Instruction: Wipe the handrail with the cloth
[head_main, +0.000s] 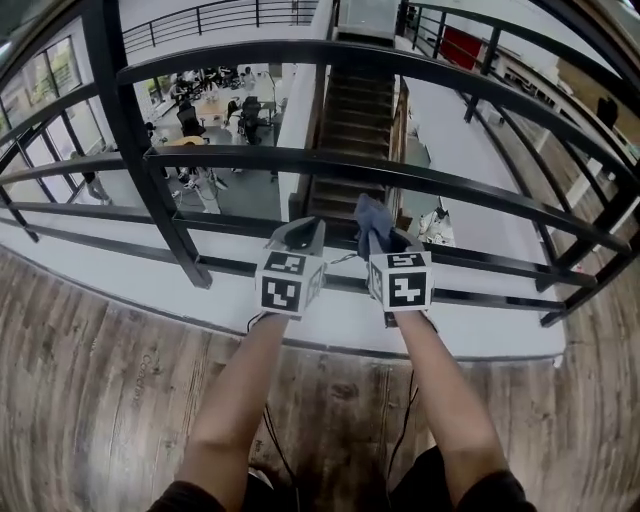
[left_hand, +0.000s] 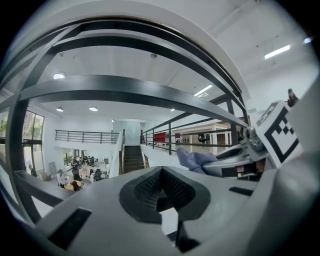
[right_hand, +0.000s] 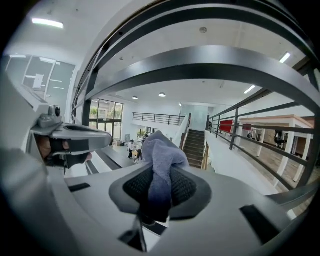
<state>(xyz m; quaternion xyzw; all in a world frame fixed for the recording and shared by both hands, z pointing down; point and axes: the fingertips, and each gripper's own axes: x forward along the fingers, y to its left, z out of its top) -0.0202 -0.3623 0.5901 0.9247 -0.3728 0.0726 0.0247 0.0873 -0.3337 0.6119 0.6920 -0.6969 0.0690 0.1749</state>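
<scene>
I stand on a wooden floor (head_main: 90, 400) facing a black metal handrail (head_main: 300, 56) with several horizontal bars beneath it. Both my bare forearms reach forward, side by side, toward the lower bars.

My right tongs (head_main: 384, 240) are clamped on a blue-grey cloth (head_main: 372, 214). The cloth is bunched between the dark ribbed pads, and a soft fold of it sticks up and forward past the tips. From the head view the cloth shows between two of the middle bars, well below the top rail. In the right gripper view a broad bar curves overhead, apart from the cloth. I cannot tell whether the cloth touches any bar.

My left tongs (head_main: 298, 236) sit just left of the right ones, at about the same height. Their jaws are pressed together with nothing between them.

Beyond the railing, far below, a dark staircase (head_main: 352, 120) descends to an open hall (head_main: 215, 110) with desks and seated people.
</scene>
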